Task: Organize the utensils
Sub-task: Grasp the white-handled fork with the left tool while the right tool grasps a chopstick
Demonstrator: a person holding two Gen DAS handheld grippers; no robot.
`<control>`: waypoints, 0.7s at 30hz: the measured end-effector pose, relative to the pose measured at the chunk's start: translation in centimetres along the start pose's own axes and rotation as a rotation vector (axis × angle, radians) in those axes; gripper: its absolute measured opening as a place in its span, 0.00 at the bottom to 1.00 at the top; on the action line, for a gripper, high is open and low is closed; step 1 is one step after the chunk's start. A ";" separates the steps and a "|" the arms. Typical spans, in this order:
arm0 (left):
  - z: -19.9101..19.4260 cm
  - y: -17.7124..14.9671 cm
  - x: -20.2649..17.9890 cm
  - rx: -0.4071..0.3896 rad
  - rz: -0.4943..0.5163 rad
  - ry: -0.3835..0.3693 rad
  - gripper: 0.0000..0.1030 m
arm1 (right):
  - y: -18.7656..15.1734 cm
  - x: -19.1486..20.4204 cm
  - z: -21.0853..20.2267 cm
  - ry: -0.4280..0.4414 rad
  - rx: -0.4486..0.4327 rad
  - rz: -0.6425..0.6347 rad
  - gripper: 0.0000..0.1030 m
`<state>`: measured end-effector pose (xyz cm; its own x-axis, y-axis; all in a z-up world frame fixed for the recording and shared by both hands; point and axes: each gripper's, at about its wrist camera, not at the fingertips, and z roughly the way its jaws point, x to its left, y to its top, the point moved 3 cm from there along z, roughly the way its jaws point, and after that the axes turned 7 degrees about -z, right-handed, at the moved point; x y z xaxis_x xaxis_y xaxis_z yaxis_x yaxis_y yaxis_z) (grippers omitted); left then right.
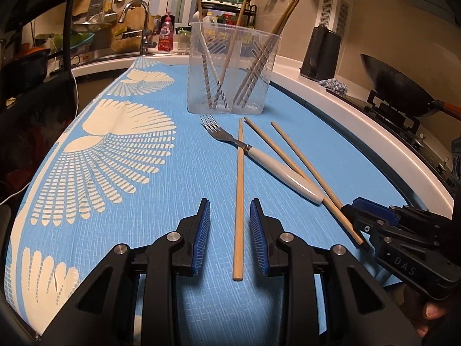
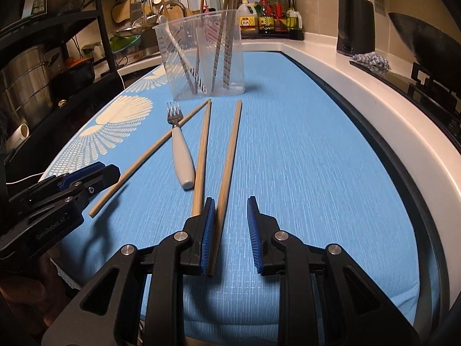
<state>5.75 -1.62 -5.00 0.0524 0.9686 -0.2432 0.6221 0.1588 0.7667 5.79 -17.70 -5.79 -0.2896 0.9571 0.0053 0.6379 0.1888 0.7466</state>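
Chopsticks (image 1: 239,196) and a fork (image 1: 259,155) lie on the surface before the holder (image 1: 233,69). One chopstick runs lengthwise between the left gripper's (image 1: 230,236) wide jaws; the right gripper (image 2: 230,235) is equally wide, another chopstick (image 2: 227,173) touching its left pad.

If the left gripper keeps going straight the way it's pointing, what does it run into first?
The left gripper is open, with a loose chopstick lying between its jaws. Going straight on, it would slide along that chopstick and probably meet the fork crossing under it, then the clear plastic holder; depth is uncertain.
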 end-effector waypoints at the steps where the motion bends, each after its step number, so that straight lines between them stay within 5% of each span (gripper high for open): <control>1: 0.1 -0.1 -0.1 0.002 0.003 0.002 0.28 | 0.0 0.1 0.0 -0.006 -0.001 -0.009 0.23; 7: -0.5 0.3 -0.6 -0.023 -0.001 0.002 0.28 | 0.1 -0.1 0.0 -0.018 0.003 -0.015 0.21; 9: -0.8 1.0 -1.1 -0.039 -0.006 -0.011 0.29 | 0.1 -0.4 0.0 -0.033 0.003 -0.010 0.08; 11: -0.6 1.5 -1.9 -0.040 -0.013 -0.028 0.28 | 0.1 -0.6 0.0 -0.039 0.003 -0.008 0.06; 16: 1.2 2.5 -4.4 0.003 -0.057 -0.052 0.28 | -0.1 -1.6 -0.4 -0.057 -0.004 -0.003 0.06; 21: 3.9 2.7 -5.7 0.090 -0.105 0.003 0.29 | -0.5 -2.8 -0.7 -0.055 -0.006 0.005 0.06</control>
<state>10.19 -7.50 -3.86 -0.0192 0.9481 -0.3174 0.6917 0.2418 0.6805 5.78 -20.65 -5.70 -0.2469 0.9687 -0.0276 0.6347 0.1831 0.7508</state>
